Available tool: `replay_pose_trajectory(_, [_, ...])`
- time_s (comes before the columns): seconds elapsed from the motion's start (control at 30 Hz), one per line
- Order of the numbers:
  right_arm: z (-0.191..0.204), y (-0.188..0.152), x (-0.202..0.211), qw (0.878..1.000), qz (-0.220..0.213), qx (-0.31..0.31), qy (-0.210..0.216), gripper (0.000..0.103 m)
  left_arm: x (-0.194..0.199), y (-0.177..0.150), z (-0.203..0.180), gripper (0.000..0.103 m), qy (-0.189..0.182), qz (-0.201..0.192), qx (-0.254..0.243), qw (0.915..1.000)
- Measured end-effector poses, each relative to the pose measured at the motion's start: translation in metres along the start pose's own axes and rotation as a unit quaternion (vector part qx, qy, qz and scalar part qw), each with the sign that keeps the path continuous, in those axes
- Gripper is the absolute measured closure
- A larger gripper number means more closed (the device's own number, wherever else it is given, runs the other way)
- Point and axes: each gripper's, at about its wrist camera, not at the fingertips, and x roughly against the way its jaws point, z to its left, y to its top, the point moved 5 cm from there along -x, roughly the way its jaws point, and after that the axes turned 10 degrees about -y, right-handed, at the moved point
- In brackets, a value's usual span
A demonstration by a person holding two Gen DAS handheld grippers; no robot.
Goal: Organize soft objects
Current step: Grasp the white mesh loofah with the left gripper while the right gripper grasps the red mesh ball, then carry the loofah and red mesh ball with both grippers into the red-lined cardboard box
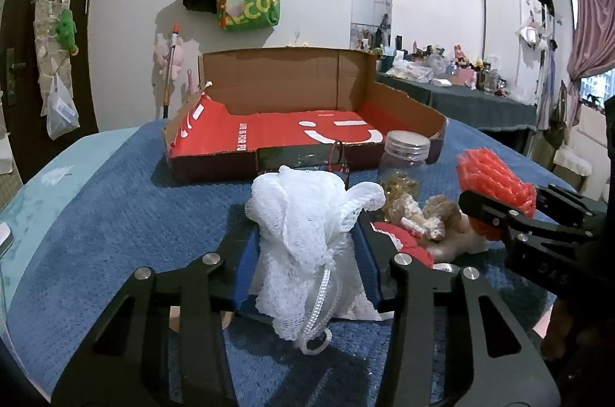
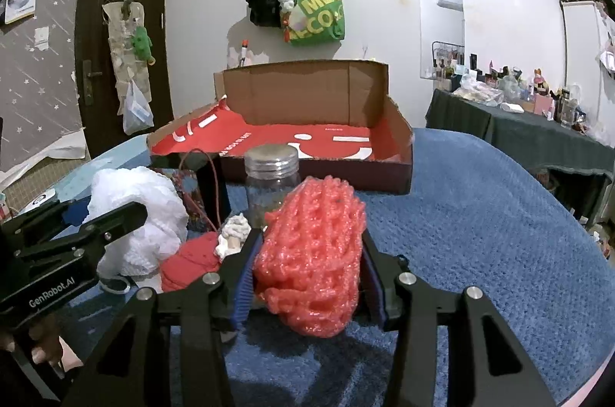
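Observation:
My left gripper is shut on a white mesh bath sponge and holds it above the blue blanket; its cord loop hangs below. My right gripper is shut on a red foam net, which also shows in the left wrist view. An open cardboard box with a red floor lies ahead of both grippers, also in the right wrist view. A small doll with a red knitted piece lies between the grippers.
A glass jar with a metal lid stands in front of the box, also in the right wrist view. A small patterned bag stands beside it. The blue blanket covers the surface. A cluttered table is at the far right.

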Motion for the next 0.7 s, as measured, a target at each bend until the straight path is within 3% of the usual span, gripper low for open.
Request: replay_pose_trajectory(0.7, [0.008, 0.038, 0.021, 0.999, -0.053, 0.009, 0.005, 0.053, 0.033, 0.042, -0.004, 0.061, 0.0, -0.062, -0.015, 0.9979])
